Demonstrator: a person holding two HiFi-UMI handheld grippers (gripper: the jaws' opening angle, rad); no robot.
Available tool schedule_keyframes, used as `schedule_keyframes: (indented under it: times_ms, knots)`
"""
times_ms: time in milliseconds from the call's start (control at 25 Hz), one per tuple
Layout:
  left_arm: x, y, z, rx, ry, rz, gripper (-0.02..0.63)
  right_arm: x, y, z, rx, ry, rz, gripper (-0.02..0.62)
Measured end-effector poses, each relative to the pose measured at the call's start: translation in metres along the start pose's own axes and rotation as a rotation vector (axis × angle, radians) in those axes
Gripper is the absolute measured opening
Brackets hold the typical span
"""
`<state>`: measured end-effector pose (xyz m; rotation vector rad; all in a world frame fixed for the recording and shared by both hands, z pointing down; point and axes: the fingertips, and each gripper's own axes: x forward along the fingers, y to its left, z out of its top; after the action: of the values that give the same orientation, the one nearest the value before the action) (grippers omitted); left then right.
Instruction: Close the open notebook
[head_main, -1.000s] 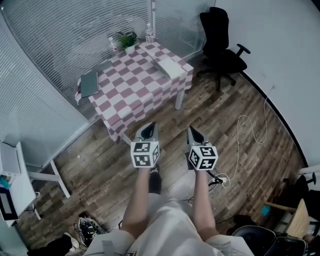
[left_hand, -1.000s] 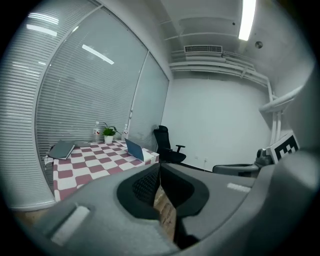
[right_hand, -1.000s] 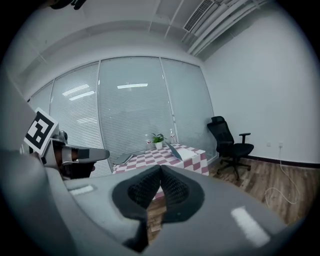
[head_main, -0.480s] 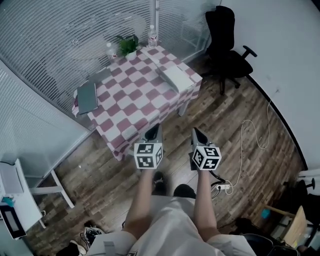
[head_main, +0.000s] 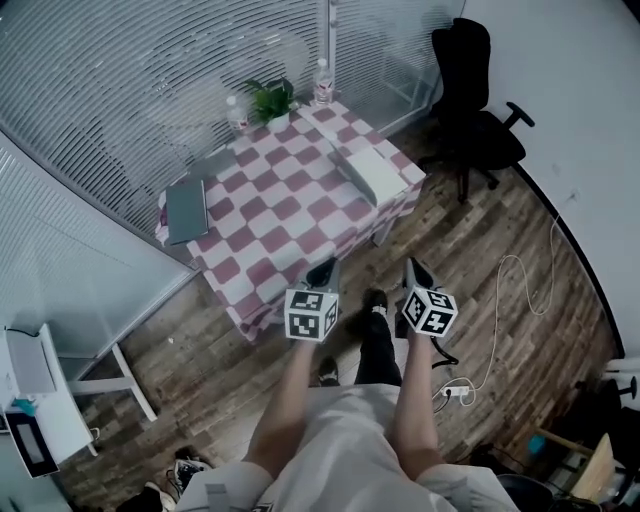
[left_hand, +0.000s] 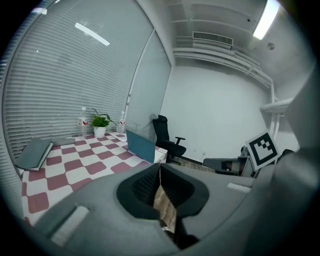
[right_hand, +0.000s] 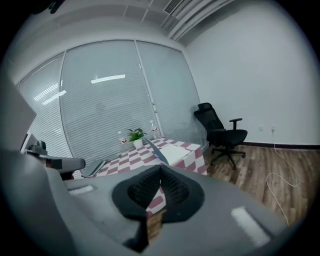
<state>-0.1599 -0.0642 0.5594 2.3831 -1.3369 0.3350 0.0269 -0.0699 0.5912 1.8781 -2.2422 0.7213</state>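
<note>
Both tongs are pinched tip to tip, nothing between them: left tongs (head_main: 325, 270) and right tongs (head_main: 415, 268), low centre of frame, over the wood floor (head_main: 200, 350) just short of the bench (head_main: 270, 215). We log the open notebook (head_main: 372, 177) at the bench's right edge, upper centre-right. Its long axis runs upper left to lower right. Its blue cover (left_hand: 141, 146) stands raised. The tongs are well apart from it.

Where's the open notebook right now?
In the head view, the open notebook sits at the right end of the checkered table, on the side nearest the black office chair.
</note>
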Motion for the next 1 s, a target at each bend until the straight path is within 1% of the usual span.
schedule_keyframes:
  times_ms: [120,240,400,520,600,680,800,880,1000]
  knots:
    - [0.026,0.012,0.004,0.003,0.018,0.004,0.009,0.032,-0.014,0.007,0.007,0.016,0.001,-0.003]
    - [0.058,0.026,0.015,-0.011,0.025,0.027,0.009,0.070,-0.022,0.026,-0.011,0.026,0.031,-0.003]
    - [0.107,0.039,0.029,-0.046,0.045,0.063,0.009,0.128,-0.029,0.054,-0.033,0.049,0.097,-0.003]
    - [0.144,0.044,0.039,-0.044,0.070,0.073,0.009,0.173,-0.030,0.075,-0.034,0.072,0.162,-0.003]
    - [0.167,0.047,0.044,-0.044,0.086,0.076,0.011,0.199,-0.027,0.082,-0.057,0.098,0.210,-0.003]
    - [0.188,0.052,0.049,-0.051,0.103,0.091,0.009,0.222,-0.020,0.087,-0.102,0.132,0.266,-0.003]
    - [0.214,0.060,0.050,-0.071,0.135,0.121,0.009,0.248,-0.003,0.082,-0.199,0.208,0.383,-0.003]
    - [0.230,0.061,0.049,-0.081,0.159,0.128,0.009,0.259,0.007,0.076,-0.272,0.257,0.461,-0.003]
    - [0.251,0.062,0.048,-0.093,0.178,0.124,0.009,0.267,0.017,0.072,-0.331,0.291,0.580,-0.003]
